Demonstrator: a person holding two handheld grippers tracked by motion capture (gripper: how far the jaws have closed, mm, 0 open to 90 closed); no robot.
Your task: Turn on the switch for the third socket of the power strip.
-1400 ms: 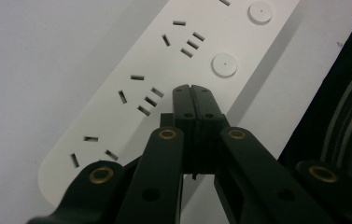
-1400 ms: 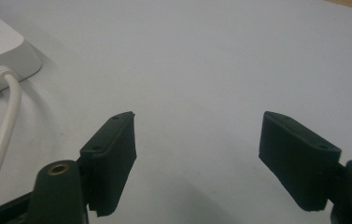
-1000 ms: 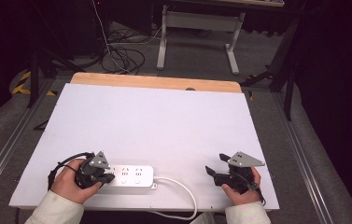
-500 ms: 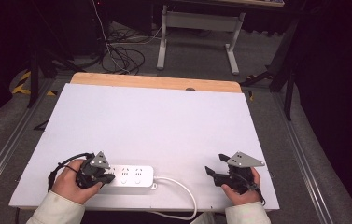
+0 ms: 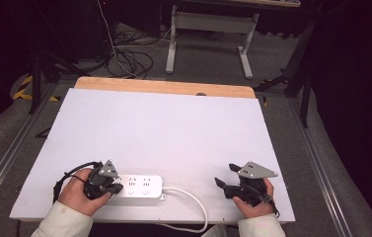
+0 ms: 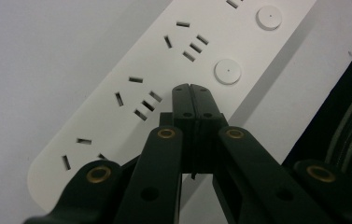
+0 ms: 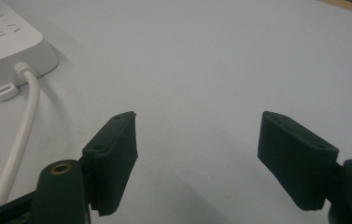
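I see no readable brand on the white power strip (image 6: 173,74), where my left gripper (image 6: 193,88) sits pinched together, while my right gripper (image 7: 211,154) gapes wide, holding nothing.

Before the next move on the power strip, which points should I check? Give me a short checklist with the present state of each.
1. Left gripper jaws closed together over the power strip: ok, pads meet with nothing between them.
2. Closed tips are above the strip's top face, near a round button: ok; whether they touch it: cannot tell.
3. Right gripper open and holding nothing: ok.
4. Right gripper apart from the strip and its white cable: ok.
5. Strip lies flat on the white board: ok.
6. Sockets free of plugs: ok for those visible.
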